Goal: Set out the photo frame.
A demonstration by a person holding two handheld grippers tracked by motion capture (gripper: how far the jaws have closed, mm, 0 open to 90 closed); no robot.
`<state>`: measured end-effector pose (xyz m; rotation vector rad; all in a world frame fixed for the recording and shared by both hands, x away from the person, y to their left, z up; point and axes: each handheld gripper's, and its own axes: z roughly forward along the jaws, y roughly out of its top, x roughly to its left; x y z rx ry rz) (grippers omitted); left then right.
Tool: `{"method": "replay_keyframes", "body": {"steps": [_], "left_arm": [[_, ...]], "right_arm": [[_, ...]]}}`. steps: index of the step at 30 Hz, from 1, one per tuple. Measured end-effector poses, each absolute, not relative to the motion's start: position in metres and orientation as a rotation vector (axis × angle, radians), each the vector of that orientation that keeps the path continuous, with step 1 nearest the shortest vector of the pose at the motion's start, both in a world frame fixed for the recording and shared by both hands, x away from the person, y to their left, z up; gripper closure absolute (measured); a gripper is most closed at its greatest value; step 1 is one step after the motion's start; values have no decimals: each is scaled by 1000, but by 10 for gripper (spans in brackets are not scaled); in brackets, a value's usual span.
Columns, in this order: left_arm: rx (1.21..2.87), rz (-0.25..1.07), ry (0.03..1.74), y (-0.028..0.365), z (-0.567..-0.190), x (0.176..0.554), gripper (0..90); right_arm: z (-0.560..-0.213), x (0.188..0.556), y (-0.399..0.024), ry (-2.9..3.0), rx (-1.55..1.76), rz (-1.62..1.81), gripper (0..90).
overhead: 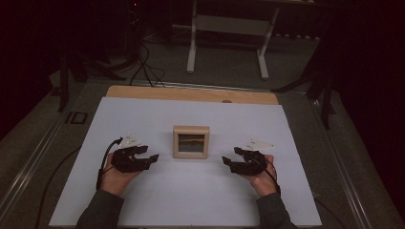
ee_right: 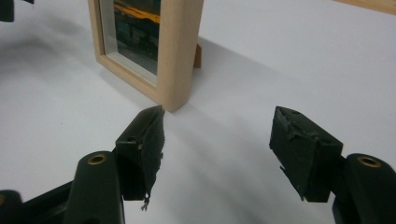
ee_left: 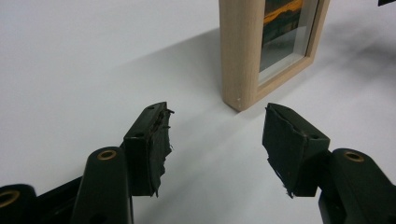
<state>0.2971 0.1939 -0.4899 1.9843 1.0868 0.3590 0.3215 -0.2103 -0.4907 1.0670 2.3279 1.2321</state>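
High view: wooden picture frame [overhead: 191, 141] is standing upright mid-surface, btwn the two grippers. Left gripper [overhead: 154, 158] is sitting to the frame's left, fingers aiming at its left edge, near but not touching. Right gripper [overhead: 225, 162] is mirroring it on the other side, fingers pointing at the frame's right edge, also apart from it. Both are held low over the white surface [overhead: 143, 119], a hand behind each.

Left gripper view: fingers [ee_left: 149, 149] are spread wide, released, nothing btwn them. The frame's near bottom corner [ee_left: 240, 56] is sitting just ahead of the gap, slightly toward the right finger, w/ glass front and an orange-streaked dark photo facing right. No contact w/ the wood.

Right gripper view: fingers [ee_right: 144, 149] are likewise spread wide, released, w/ bare surface btwn them. The frame [ee_right: 180, 51] is standing just beyond the left fingertip, its bottom corner very close to that tip; can't tell if they're touching. Frame's glass is facing left, and a small prop is showing behind it.
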Motion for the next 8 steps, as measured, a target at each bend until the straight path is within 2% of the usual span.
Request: {"method": "replay_keyframes", "body": {"steps": [8], "left_arm": [[1972,366,1113,206,-492,290,412]], "right_arm": [[-495,316,-220,2322,1086,1213,345]]}}
